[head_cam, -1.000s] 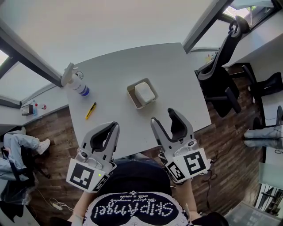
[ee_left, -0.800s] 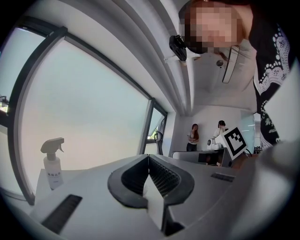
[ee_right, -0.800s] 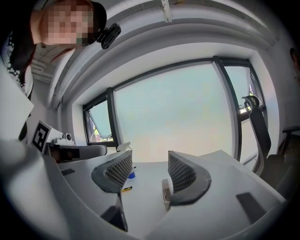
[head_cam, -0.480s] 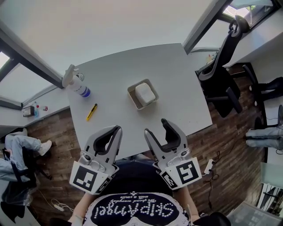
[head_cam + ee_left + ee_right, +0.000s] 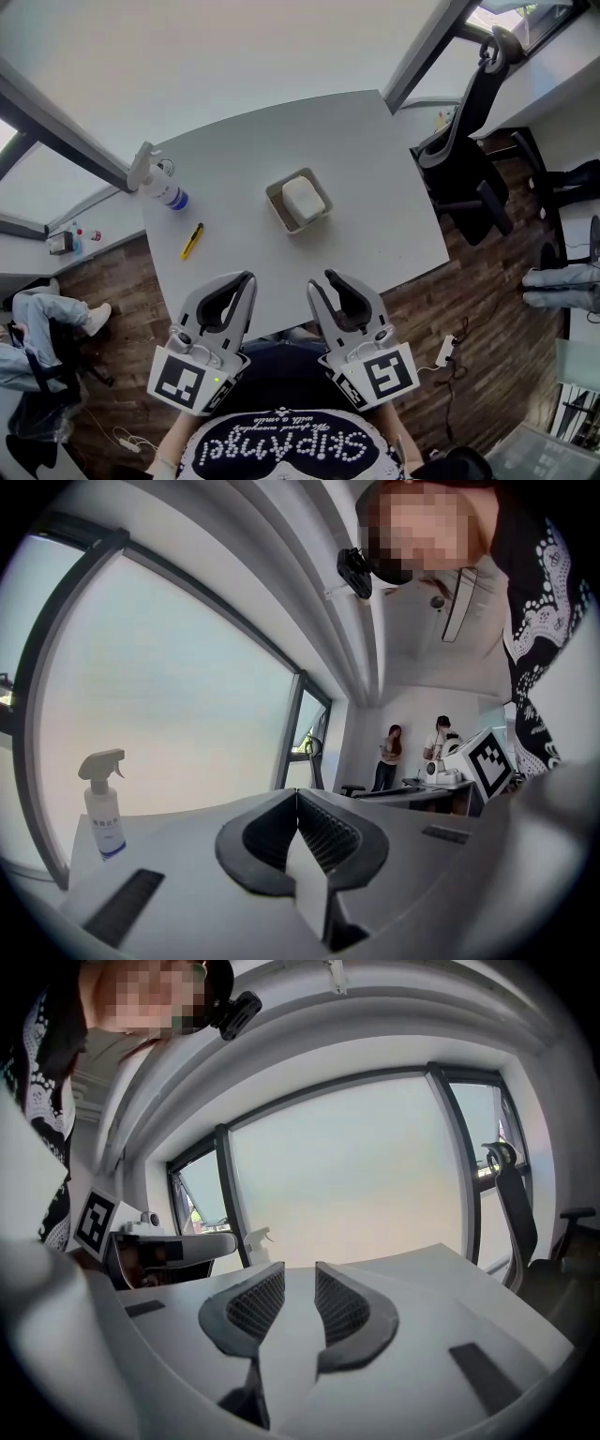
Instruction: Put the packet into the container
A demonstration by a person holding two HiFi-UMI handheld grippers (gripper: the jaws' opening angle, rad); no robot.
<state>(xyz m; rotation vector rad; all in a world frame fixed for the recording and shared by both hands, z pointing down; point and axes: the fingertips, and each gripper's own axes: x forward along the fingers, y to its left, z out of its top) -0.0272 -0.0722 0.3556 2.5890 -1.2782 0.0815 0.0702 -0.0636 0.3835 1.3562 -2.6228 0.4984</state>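
Seen from above, a person holds two tools side by side over the near edge of a grey bench (image 5: 375, 187). Both are on the near side of the container (image 5: 278, 212) and point toward it.

The left tool (image 5: 246, 279), nearer than the container and to its left, is clenched. In the left gripper view its ribbed pads (image 5: 328, 832) meet at the tips with nothing between them.

The right tool (image 5: 321, 281), almost straight in front of the container, has just been closing. In the right gripper view its pads (image 5: 251, 1309) stand a narrow gap apart, released and empty.

Farther on, a yellow cutter (image 5: 191, 240) lies on the bench, well to the left of the container.

The container is a small open beige tray sitting mid-bench. The white packet (image 5: 303, 197) lies inside it.

Beyond and left of the container, a spray bottle (image 5: 161, 183) stands at the bench's corner. A black chair (image 5: 464, 159) stands off the bench, to the container's right.
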